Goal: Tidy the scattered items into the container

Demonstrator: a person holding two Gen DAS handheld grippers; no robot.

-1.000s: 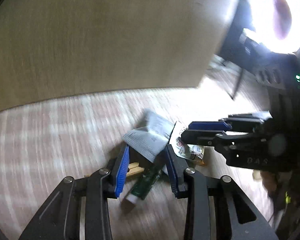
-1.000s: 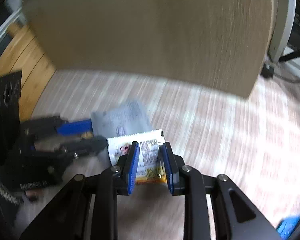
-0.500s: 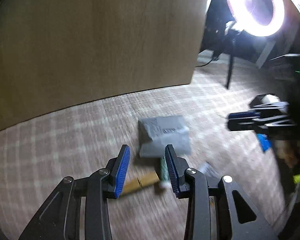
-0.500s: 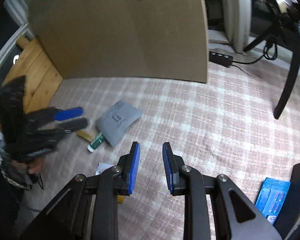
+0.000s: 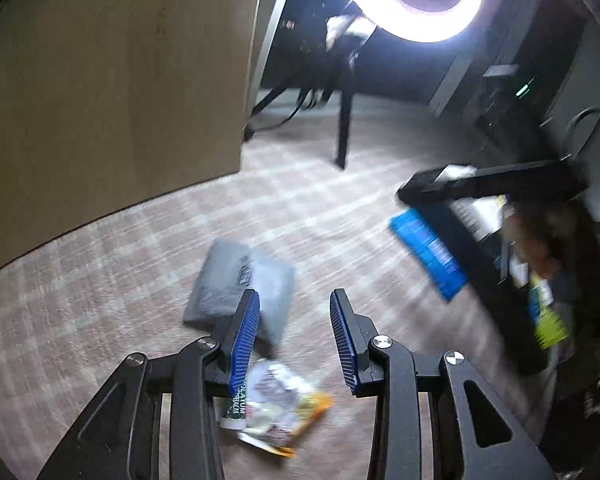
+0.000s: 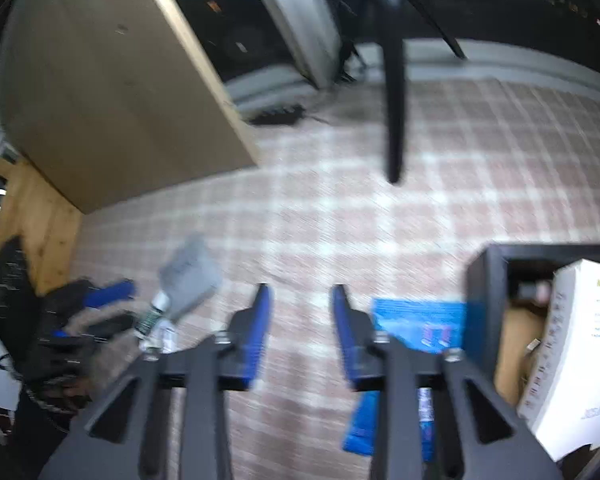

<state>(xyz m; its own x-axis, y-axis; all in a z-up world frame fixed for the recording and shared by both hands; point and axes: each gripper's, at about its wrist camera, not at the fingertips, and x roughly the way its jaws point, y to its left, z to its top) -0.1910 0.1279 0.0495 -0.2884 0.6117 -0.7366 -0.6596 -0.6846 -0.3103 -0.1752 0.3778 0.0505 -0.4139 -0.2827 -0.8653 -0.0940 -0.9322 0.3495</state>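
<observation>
My left gripper (image 5: 294, 308) is open and empty above the checked cloth. Under it lie a grey pouch (image 5: 236, 284), a green balm tube (image 5: 236, 404) and a white and orange snack packet (image 5: 284, 412). A blue packet (image 5: 428, 252) lies against the black container (image 5: 480, 184), which holds several items. My right gripper (image 6: 300, 304) is open and empty, over the cloth beside the blue packet (image 6: 416, 320) and the black container (image 6: 480, 280). The right wrist view shows the left gripper (image 6: 104, 304) next to the grey pouch (image 6: 192, 276) and the tube (image 6: 152, 316).
A tall wooden panel (image 5: 112, 92) stands at the back left. A ring light (image 5: 412, 0) on a black stand (image 5: 344, 128) is behind the cloth. A white box (image 6: 572, 360) stands in the container. A wooden board (image 6: 32, 220) lies at far left.
The right gripper has let go of the snack packet and swung right to the blue packet and container. The left gripper has turned right, so the container now shows.
</observation>
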